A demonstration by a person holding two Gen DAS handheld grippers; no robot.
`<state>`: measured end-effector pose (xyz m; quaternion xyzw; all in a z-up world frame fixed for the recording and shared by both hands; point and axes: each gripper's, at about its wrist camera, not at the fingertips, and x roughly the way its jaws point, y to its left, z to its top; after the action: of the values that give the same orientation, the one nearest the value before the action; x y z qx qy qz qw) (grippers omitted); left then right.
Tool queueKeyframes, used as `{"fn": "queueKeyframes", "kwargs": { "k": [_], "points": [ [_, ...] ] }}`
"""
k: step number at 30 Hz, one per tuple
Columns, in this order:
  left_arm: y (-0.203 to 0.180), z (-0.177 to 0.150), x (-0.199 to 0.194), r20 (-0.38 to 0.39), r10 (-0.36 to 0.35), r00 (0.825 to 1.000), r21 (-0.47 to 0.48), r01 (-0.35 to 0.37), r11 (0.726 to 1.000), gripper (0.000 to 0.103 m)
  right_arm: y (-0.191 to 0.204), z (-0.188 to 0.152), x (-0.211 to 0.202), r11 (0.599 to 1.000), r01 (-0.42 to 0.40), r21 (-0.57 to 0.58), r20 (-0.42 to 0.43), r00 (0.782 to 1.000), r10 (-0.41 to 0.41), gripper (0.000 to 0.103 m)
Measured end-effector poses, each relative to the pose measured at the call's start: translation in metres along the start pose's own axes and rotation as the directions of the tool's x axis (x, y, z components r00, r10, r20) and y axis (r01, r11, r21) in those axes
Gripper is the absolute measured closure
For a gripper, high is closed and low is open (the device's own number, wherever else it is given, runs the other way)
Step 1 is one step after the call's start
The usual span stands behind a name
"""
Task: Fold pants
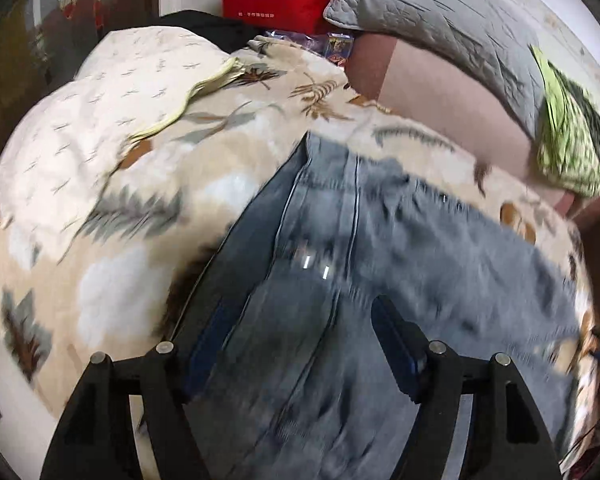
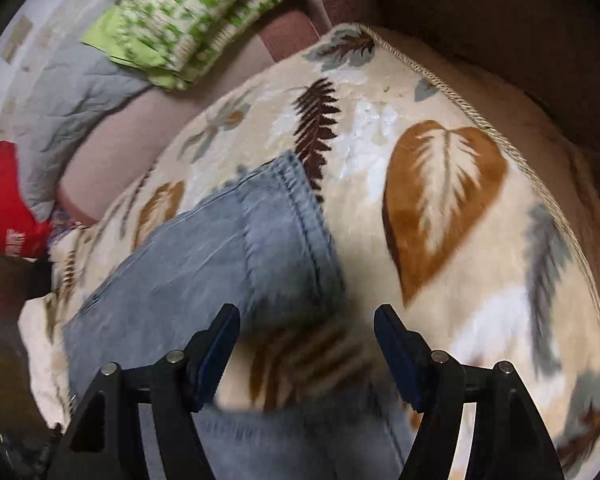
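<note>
Right wrist view: faded blue jeans (image 2: 204, 248) lie flat, hem stitched.

Faded blue jeans (image 1: 380, 240) — spread flat, partly folded, on leaf-print blanket (image 2: 440, 200).

Jeans (image 1: 380, 240) motion-blurred — lower part cut off by frame edge; blanket (image 2: 440, 200) pattern smeared near jaws.

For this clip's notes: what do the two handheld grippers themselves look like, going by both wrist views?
Both match. The left gripper and right gripper have two black angular plastic fingers with triangular cut-outs, silver round pin heads at the linkage joints, and dark blue pads on the inner finger faces. No cables, markings, hands or sleeves show.
</note>
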<state>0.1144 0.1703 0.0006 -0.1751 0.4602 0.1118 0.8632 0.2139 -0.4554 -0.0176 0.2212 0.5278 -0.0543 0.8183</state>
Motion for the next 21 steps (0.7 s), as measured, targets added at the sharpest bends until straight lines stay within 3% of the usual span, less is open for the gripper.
{"fn": "queueKeyframes", "kwargs": {
  "k": [2,3,4,6,8,10,13,14,16,18,21],
  "points": [
    [0.000,0.015,0.021,-0.011,-0.018,1.000,-0.033,0.018,0.999,0.029,-0.005,0.003,0.014,1.000,-0.016,0.026,-0.042,0.999,0.017,0.031],
    [-0.002,0.016,0.031,-0.020,-0.018,1.000,-0.045,0.018,0.999,0.029,-0.004,0.003,0.024,0.998,-0.049,0.035,-0.060,0.997,0.051,0.041],
    [-0.003,0.019,0.042,-0.030,-0.007,1.000,-0.051,0.006,0.999,0.029,-0.001,0.002,0.028,0.999,-0.045,0.025,-0.069,0.997,0.046,0.058],
    [-0.005,0.021,0.075,-0.102,0.064,0.993,-0.021,-0.066,0.998,0.028,0.012,-0.001,0.025,0.999,0.011,-0.045,-0.044,0.999,-0.013,0.074],
    [-0.005,0.018,0.090,-0.118,0.085,0.989,0.001,-0.085,0.996,0.026,0.026,-0.005,0.006,0.989,0.094,-0.116,0.036,0.995,-0.091,0.076],
    [-0.008,0.019,0.086,-0.102,0.095,0.990,0.010,-0.094,0.995,0.024,0.036,-0.004,-0.003,0.968,0.176,-0.177,0.098,0.982,-0.161,0.076],
    [-0.008,0.029,0.078,-0.108,0.068,0.992,0.003,-0.068,0.998,0.025,0.037,-0.006,0.045,0.942,0.203,-0.266,-0.109,0.965,-0.239,0.067],
    [-0.007,0.036,0.072,-0.083,0.047,0.995,-0.003,-0.047,0.999,0.025,0.035,-0.004,0.041,0.944,0.210,-0.253,-0.073,0.969,-0.235,0.064],
    [-0.005,0.053,0.068,-0.049,0.042,0.998,-0.011,-0.043,0.999,0.025,0.031,0.009,0.028,0.960,0.201,-0.194,-0.025,0.977,-0.210,0.034],
    [-0.003,0.072,0.074,-0.047,0.032,0.998,-0.018,-0.033,0.999,0.025,0.028,0.029,0.019,0.976,0.168,-0.136,0.026,0.986,-0.166,0.030],
    [-0.006,0.094,0.094,-0.079,0.001,0.997,-0.040,-0.004,0.999,0.025,0.038,0.061,0.028,0.985,0.095,-0.142,0.061,0.994,-0.087,0.030]
  ]
}}
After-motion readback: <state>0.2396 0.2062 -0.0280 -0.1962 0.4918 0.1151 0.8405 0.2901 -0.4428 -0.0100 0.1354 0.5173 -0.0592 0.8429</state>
